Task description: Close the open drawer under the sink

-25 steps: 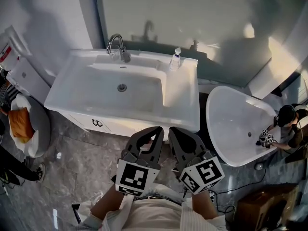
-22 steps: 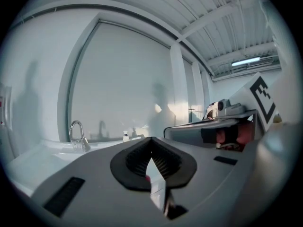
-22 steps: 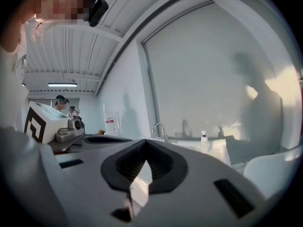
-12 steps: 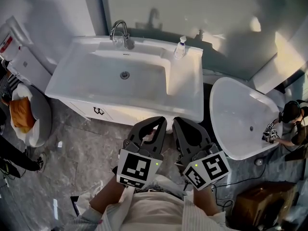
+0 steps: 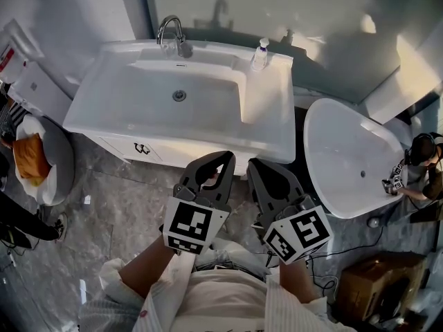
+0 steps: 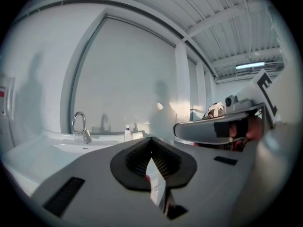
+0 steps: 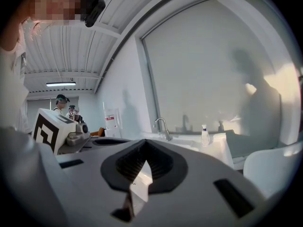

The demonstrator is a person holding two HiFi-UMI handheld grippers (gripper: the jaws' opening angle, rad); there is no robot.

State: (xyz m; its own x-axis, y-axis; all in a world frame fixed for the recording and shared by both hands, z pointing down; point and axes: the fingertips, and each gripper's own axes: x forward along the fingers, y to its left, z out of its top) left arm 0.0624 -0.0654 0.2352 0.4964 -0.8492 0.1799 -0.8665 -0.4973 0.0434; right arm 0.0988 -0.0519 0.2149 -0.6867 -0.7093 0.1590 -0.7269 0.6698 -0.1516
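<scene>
The drawer [image 5: 166,155] is seen as a white front with a dark handle [image 5: 141,148], just under the front rim of the sink [image 5: 266,120] and left of the grippers. From this steep view it cannot be told whether the front stands out from the cabinet or sits flush. Over the last second the sink has been carried higher in the head view and both grippers have been brought nearer its front rim. The left gripper [image 5: 223,159] is now seen with its tips against that rim, the right gripper [image 5: 253,166] just short of it. In both gripper views the jaws are pressed together at the tips with nothing held. The faucet [image 5: 172,37] and bottle [image 5: 259,52] are viewed across the counter, so the grippers are judged to be held above drawer height. A move toward the vanity is suggested, but neither gripper is touching the drawer front.
</scene>
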